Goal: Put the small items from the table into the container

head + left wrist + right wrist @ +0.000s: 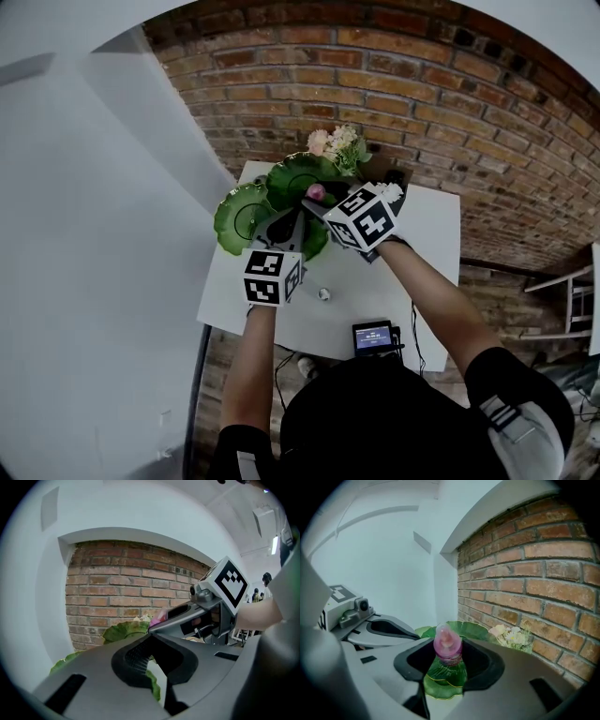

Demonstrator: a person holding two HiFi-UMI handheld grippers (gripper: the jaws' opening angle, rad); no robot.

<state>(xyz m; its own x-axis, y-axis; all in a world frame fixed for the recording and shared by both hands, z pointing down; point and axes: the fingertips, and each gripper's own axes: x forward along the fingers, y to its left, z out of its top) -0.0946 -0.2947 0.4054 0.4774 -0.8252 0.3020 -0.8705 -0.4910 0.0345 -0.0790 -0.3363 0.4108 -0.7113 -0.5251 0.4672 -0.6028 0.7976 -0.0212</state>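
My right gripper [314, 201] is shut on a small pink bottle-shaped item [316, 192] and holds it in the air over the green leaf-shaped dishes [242, 214]. In the right gripper view the pink item [447, 645] stands upright between the jaw tips, with a green leaf dish [443, 680] below it. My left gripper [298, 217] hovers close beside it on the left, its jaw tips together with nothing between them [151, 637]. In the left gripper view the pink item [159, 616] shows at the right gripper's tip. A small pale item [323, 293] lies on the white table [431, 234].
A bunch of pale flowers [337, 145] stands at the table's far edge against the brick wall [450, 112]. A small device with a lit screen [373, 337] sits at the near edge. A white wall runs along the left.
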